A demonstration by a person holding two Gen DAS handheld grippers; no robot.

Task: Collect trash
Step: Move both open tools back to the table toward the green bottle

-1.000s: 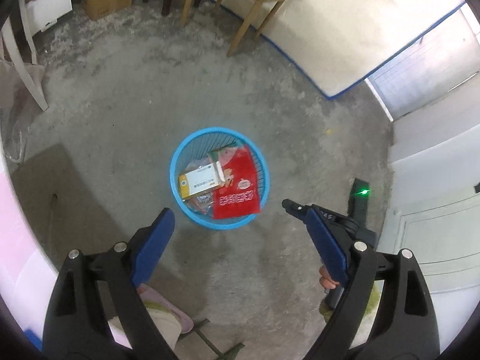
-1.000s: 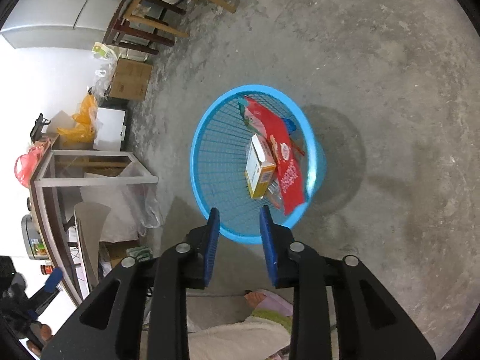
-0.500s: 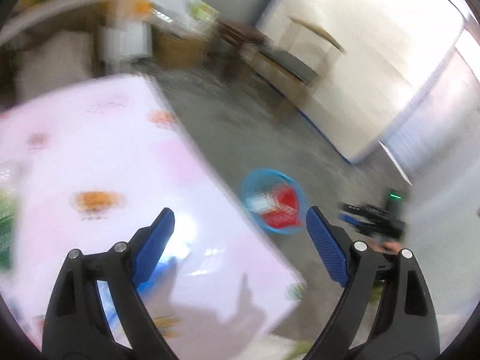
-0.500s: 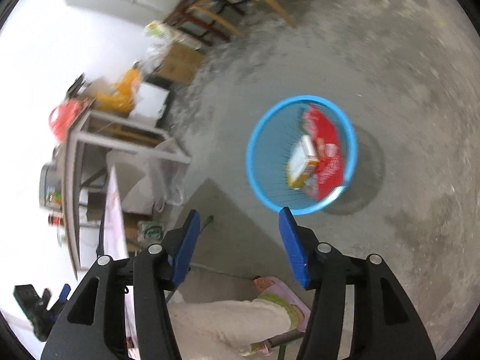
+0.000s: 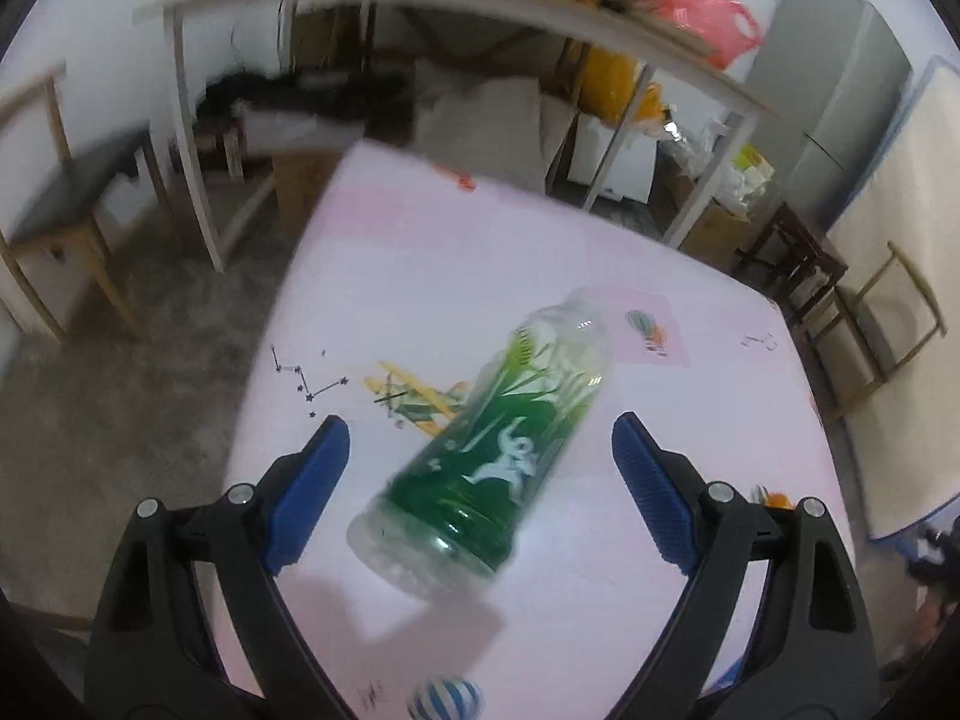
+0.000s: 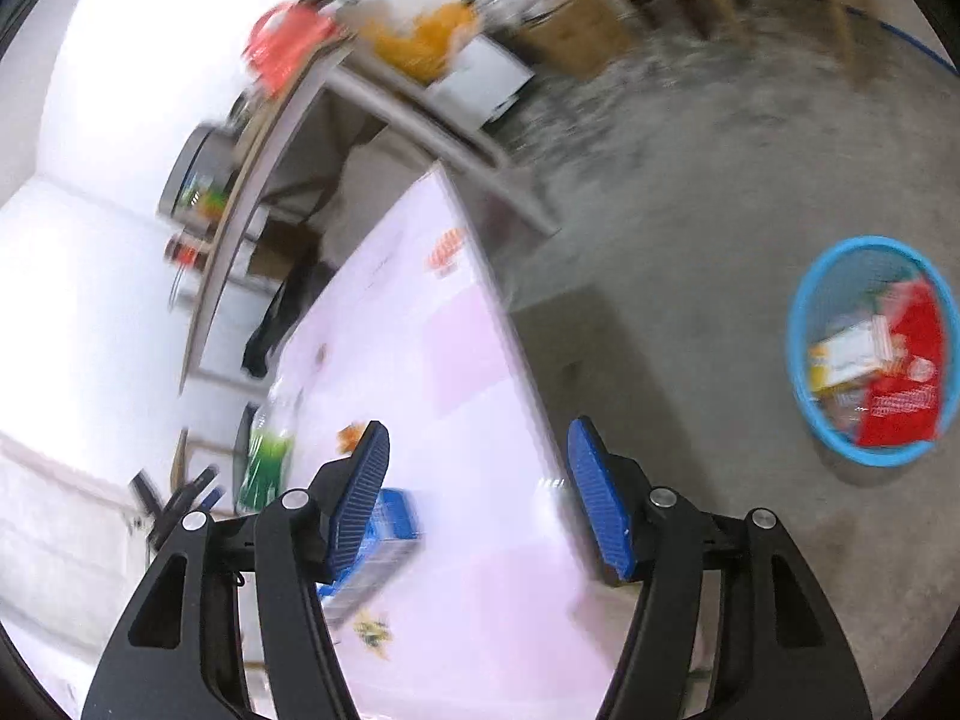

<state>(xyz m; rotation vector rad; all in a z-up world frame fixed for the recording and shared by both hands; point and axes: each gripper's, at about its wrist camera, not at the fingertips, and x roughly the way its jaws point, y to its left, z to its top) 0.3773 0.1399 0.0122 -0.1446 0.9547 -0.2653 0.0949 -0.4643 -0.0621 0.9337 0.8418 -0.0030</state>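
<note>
A clear plastic bottle (image 5: pixel 510 450) with a green label lies on the pink-clothed table (image 5: pixel 420 252), its base toward the camera. My left gripper (image 5: pixel 478 423) hangs open over it, a blue pad on each side and neither touching it. My right gripper (image 6: pixel 477 427) is over the table's edge (image 6: pixel 510 372), its jaws opening with nothing between them. The blue mesh basket (image 6: pixel 870 450) stands on the floor at the right and holds a red packet (image 6: pixel 900 402) and a yellow-white box (image 6: pixel 846 354). In the blurred right wrist view the bottle (image 6: pixel 267 456) shows at the left.
A blue box (image 6: pixel 393 531) lies on the table behind my right gripper's left finger. A white shelf frame (image 5: pixel 180 120), a wooden stool (image 5: pixel 54 210), a grey fridge (image 5: pixel 840 90) and wooden chairs (image 5: pixel 870 324) ring the table. The floor (image 6: pixel 690 240) is bare concrete.
Both views swung from the basket on the floor up to the table. The bottle came between my left gripper's open jaws. My right gripper's jaws widened, and the basket slid to the right.
</note>
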